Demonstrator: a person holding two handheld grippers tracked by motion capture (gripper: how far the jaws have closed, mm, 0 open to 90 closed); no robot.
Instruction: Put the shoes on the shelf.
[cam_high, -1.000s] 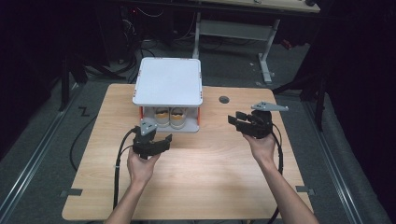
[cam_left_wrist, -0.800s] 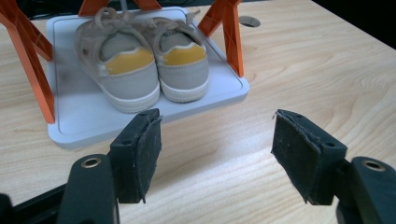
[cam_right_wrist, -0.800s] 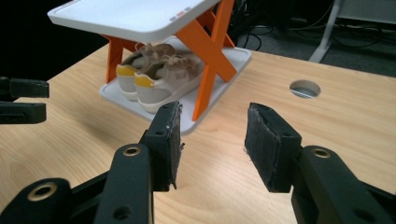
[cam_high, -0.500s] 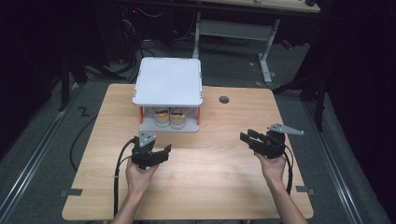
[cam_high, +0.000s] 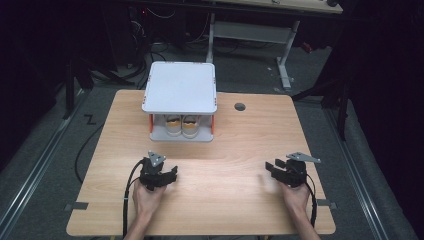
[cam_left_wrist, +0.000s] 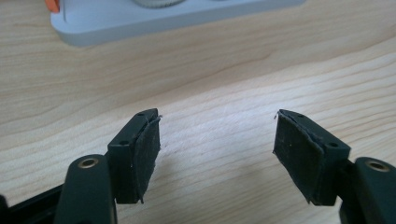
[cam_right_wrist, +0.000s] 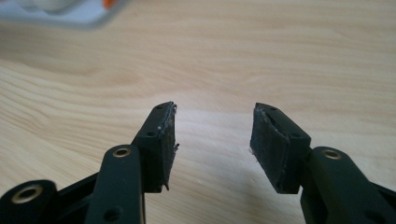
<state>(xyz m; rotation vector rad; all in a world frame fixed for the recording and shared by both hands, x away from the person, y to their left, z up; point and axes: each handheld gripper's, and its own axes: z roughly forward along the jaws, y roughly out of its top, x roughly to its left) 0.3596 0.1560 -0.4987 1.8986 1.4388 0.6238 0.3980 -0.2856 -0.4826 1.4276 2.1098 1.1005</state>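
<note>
A small two-level white rack (cam_high: 180, 86) with orange posts stands at the back middle of the wooden table (cam_high: 225, 150); a pair of pale shoes (cam_high: 182, 125) sits on its lower shelf. My left gripper (cam_high: 167, 176) rests low over the table's near left, held by a hand, jaws open with only bare wood between them (cam_left_wrist: 215, 135). My right gripper (cam_high: 272, 170) is low over the near right, its jaws have just been opening, and nothing lies between them (cam_right_wrist: 212, 128). The rack's base (cam_left_wrist: 154, 21) lies ahead of the left gripper.
A round cable hole (cam_high: 240, 106) marks the table right of the rack. Black cables trail from both grippers over the front edge. Desk legs (cam_high: 285, 55) and cables stand on the dark floor behind the table.
Both hands have dropped toward the tabletop and drawn back toward the near edge. The right gripper also shifted outward to the right, and its jaws stand wider.
</note>
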